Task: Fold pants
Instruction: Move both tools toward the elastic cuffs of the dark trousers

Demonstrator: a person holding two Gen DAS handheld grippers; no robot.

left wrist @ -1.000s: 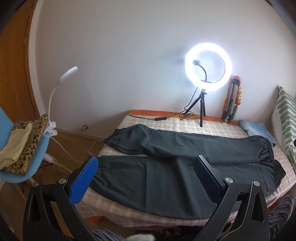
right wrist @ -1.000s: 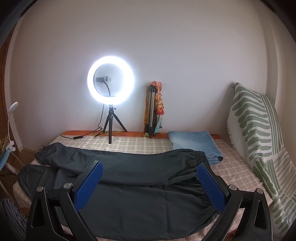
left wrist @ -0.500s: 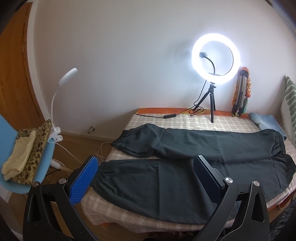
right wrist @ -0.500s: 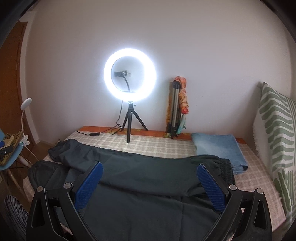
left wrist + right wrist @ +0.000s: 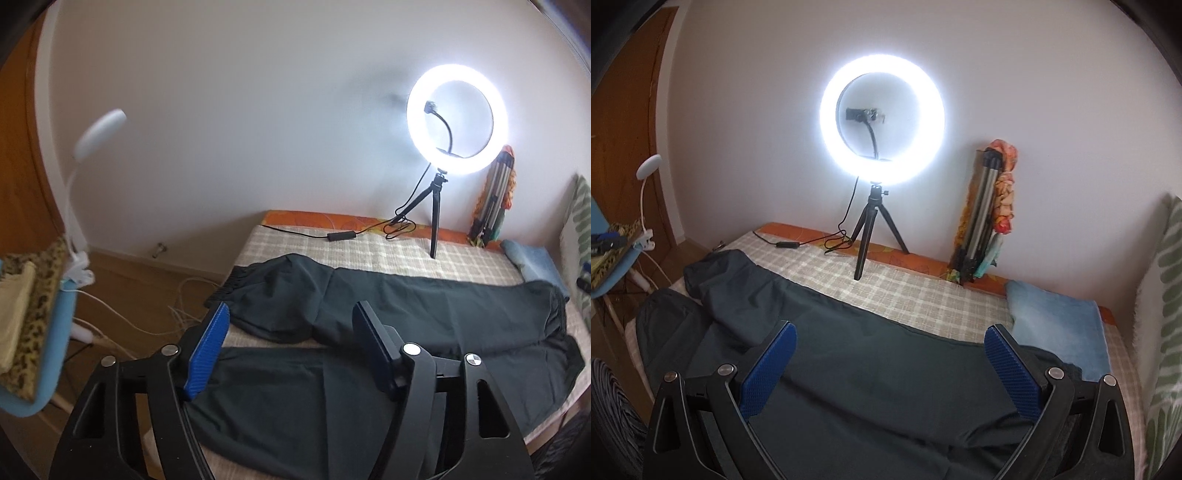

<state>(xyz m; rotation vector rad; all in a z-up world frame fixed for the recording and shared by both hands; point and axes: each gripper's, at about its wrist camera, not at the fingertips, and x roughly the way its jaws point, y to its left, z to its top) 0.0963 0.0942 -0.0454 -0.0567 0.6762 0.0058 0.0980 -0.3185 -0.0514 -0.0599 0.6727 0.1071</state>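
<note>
Dark grey pants (image 5: 424, 325) lie flat on the checked bedspread (image 5: 369, 251), both legs stretched sideways, cuffs at the left, waistband at the right. My left gripper (image 5: 291, 343) is open and empty, hovering above the near leg close to the cuffs. In the right wrist view the pants (image 5: 868, 369) fill the foreground. My right gripper (image 5: 890, 365) is open and empty above the waist end, its right finger near the waistband (image 5: 1067, 369).
A lit ring light on a small tripod (image 5: 871, 229) stands at the back of the bed with its cable. A folded tripod with a scarf (image 5: 986, 214) leans on the wall. Folded blue cloth (image 5: 1056, 325) and a striped pillow (image 5: 1160, 332) lie right. A blue chair (image 5: 40, 332) stands left.
Both grippers have moved forward and lower toward the pants. The left gripper's jaws have narrowed somewhat. The pants have not moved.
</note>
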